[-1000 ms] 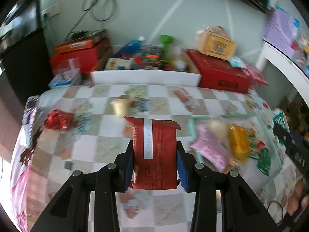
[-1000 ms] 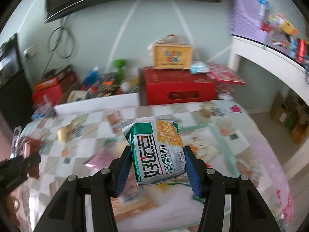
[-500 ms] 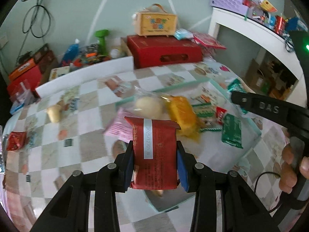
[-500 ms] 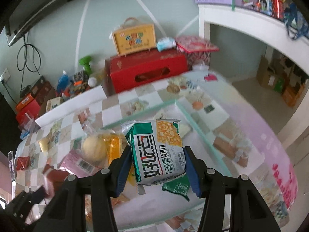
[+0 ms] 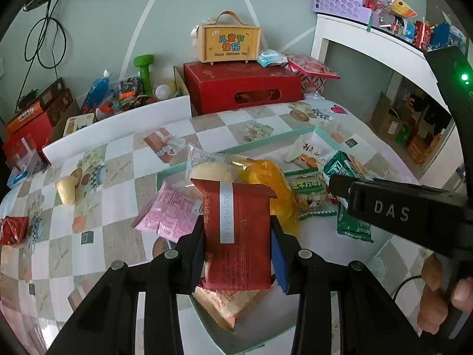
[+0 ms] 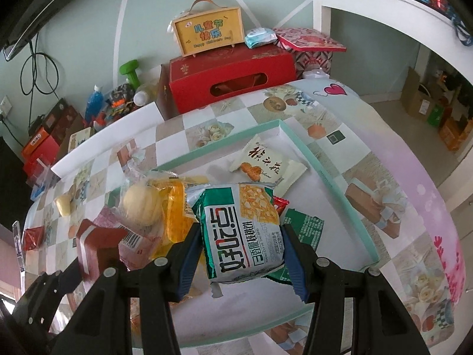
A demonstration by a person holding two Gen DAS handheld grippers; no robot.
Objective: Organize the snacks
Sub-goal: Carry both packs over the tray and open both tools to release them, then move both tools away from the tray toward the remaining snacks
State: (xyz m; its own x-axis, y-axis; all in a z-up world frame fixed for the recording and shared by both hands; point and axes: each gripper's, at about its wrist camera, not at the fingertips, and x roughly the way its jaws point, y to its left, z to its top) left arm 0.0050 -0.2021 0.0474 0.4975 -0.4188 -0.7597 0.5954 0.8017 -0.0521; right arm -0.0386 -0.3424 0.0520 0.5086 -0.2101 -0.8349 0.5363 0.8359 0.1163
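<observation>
In the left wrist view, a red snack packet (image 5: 238, 233) is pinched between the fingers of the left gripper (image 5: 236, 254) at lower centre, held above a mint-rimmed tray (image 5: 266, 140). Inside the tray a yellow packet (image 5: 266, 177), a bun in clear wrap (image 5: 211, 171) and green packets (image 5: 309, 195) are seen; a pink packet (image 5: 171, 213) overhangs its left rim. A small red snack (image 5: 13, 230) and a pale snack (image 5: 66, 190) are left loose on the table (image 5: 118, 159) at far left. In the right wrist view, a green-and-white packet (image 6: 242, 233) is clamped by the right gripper (image 6: 242, 257) over the same tray, beside a white packet (image 6: 266, 168). The sorting is judged mostly done.
</observation>
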